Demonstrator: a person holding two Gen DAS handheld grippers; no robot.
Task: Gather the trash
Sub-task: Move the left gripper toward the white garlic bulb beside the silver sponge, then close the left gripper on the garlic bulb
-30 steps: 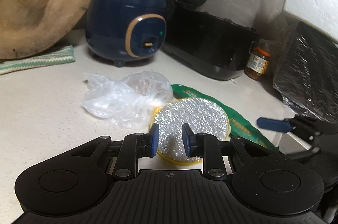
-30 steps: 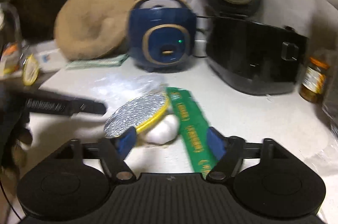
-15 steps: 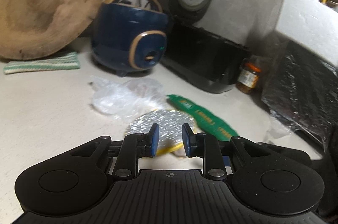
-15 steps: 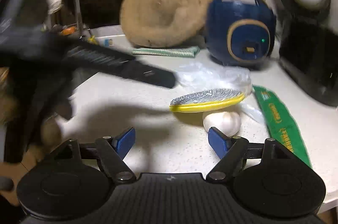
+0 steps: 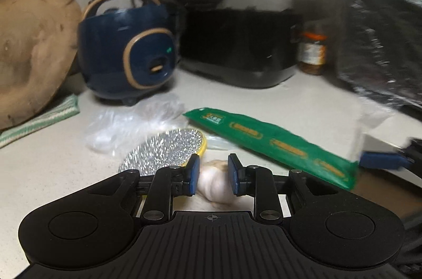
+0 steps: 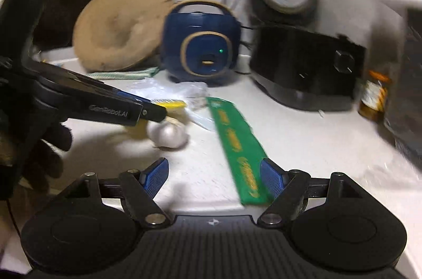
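The left tongs (image 5: pixel 211 175) were narrow and opening, a garlic bulb (image 5: pixel 215 182) lying between their pads untouched. Only the right view showed the right tongs (image 6: pixel 214 176) wide and empty, the green wrapper (image 6: pixel 237 147) by their right pad and a gloved hand (image 6: pixel 39 147) to the left.

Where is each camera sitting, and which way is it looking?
Left wrist: rides the left gripper, looking forward and down at a garlic bulb between its opening fingers.
Right wrist: rides the right gripper, open, aimed over the counter; a gloved hand shows at the left.
Shared: green wrapper, garlic bulb, blue cooker.
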